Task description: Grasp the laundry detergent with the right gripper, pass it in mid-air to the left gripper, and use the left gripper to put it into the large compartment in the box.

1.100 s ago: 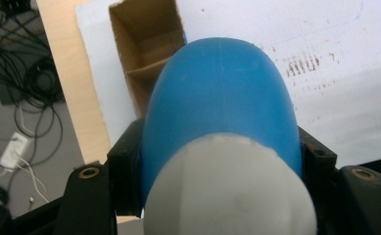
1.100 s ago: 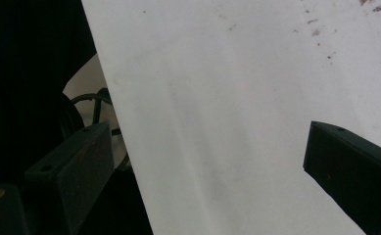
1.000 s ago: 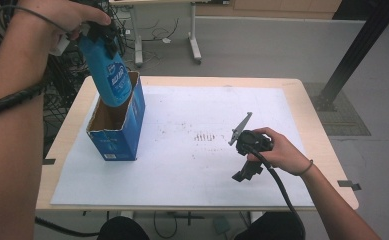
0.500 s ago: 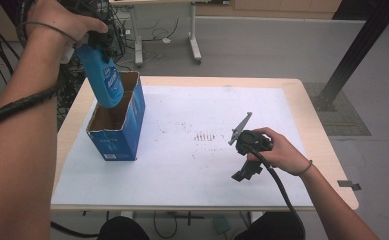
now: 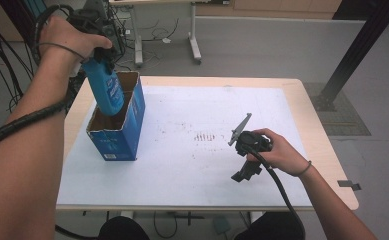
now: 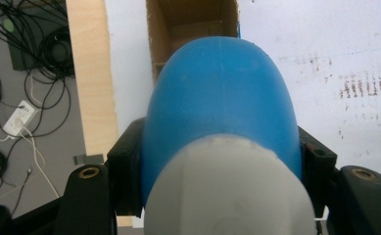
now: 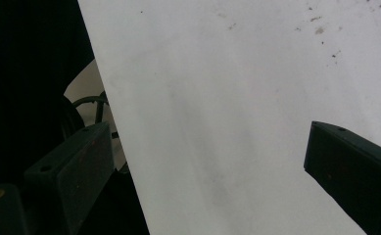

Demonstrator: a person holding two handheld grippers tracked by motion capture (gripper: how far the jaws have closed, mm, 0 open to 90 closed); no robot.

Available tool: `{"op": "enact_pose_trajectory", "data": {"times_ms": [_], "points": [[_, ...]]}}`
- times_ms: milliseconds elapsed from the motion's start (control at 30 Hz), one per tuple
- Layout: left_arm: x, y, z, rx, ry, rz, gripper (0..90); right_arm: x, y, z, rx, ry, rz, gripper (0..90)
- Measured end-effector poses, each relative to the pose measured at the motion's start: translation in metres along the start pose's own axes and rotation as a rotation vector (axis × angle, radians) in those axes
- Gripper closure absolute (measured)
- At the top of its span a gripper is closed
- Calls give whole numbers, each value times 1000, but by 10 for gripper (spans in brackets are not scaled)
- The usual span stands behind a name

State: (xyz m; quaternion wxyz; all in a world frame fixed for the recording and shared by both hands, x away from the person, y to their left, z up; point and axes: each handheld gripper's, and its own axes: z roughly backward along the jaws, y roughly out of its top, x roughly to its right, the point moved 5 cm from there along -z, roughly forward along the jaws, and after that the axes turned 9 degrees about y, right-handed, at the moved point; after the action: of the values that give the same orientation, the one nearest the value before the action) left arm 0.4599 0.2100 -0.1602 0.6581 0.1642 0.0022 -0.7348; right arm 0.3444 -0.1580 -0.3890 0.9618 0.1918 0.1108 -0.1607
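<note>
White sheeting covers the table (image 5: 192,165), where the left gripper (image 5: 99,37), jaws clamped on a blue bottle (image 5: 106,90), hangs it tilted over the open cardboard box (image 5: 116,137), while the right gripper (image 5: 244,150) rests wide-jawed and empty well apart.

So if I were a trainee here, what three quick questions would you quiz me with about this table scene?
1. True or false: the left tongs are closed on the blue bottle.
2. Where is the blue bottle's lower end? A) lying on the white mat B) over the open top of the cardboard box C) on the floor
3. Fill in: the right tongs are ____, with nothing between the jaws.

Key: 1 true: in the left gripper view both jaws press the bottle's sides. 2 B: it hangs tilted at the box's opening. 3 open: the right gripper view shows bare white mat between the jaws.
</note>
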Motion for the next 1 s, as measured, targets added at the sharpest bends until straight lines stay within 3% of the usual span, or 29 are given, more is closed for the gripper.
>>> {"op": "enact_pose_trajectory", "data": {"times_ms": [467,667,1000], "points": [[1,-10,-52,-50,-3,13,377,2,-1,-1,4,-4,-4,47],[2,-14,-74,-50,-18,26,377,3,-2,-2,5,-5,-8,49],[9,-18,-100,-61,0,29,377,2,-1,-5,3,-3,-3,49]]}}
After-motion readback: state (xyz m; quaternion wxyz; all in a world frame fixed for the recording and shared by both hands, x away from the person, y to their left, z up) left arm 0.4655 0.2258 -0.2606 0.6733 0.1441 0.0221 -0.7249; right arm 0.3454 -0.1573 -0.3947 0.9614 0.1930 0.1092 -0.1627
